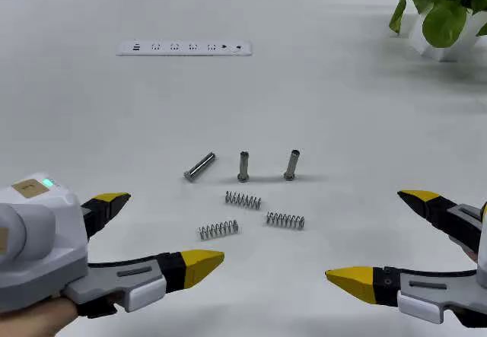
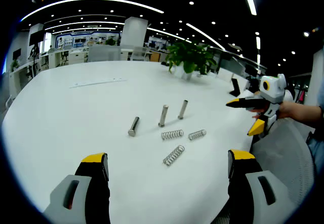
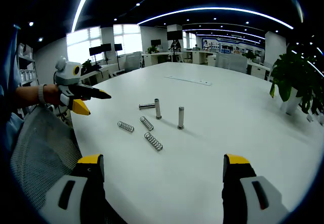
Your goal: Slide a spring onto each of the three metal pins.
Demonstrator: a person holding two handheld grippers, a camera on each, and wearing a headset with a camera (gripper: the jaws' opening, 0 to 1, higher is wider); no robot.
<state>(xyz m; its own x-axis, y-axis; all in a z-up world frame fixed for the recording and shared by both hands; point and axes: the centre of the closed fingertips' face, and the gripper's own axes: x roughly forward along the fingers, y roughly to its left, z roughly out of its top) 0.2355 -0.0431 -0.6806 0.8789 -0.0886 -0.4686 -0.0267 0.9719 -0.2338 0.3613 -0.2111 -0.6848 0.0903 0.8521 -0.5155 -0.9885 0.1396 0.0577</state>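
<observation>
left gripper (image 1: 173, 227) and right gripper (image 1: 365, 235) both gape wide, holding nothing, low over the white table (image 1: 342, 109). three springs (image 1: 243, 199) lie loose between them, just before three pins (image 1: 243, 166): two upright, one lying flat at left. beyond sit a power strip (image 1: 184, 48) and a plant (image 1: 445, 2).

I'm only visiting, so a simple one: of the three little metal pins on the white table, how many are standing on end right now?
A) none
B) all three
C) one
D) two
D: in the head view the middle pin and the right pin stand upright, while the left pin lies on its side on the table.
</observation>
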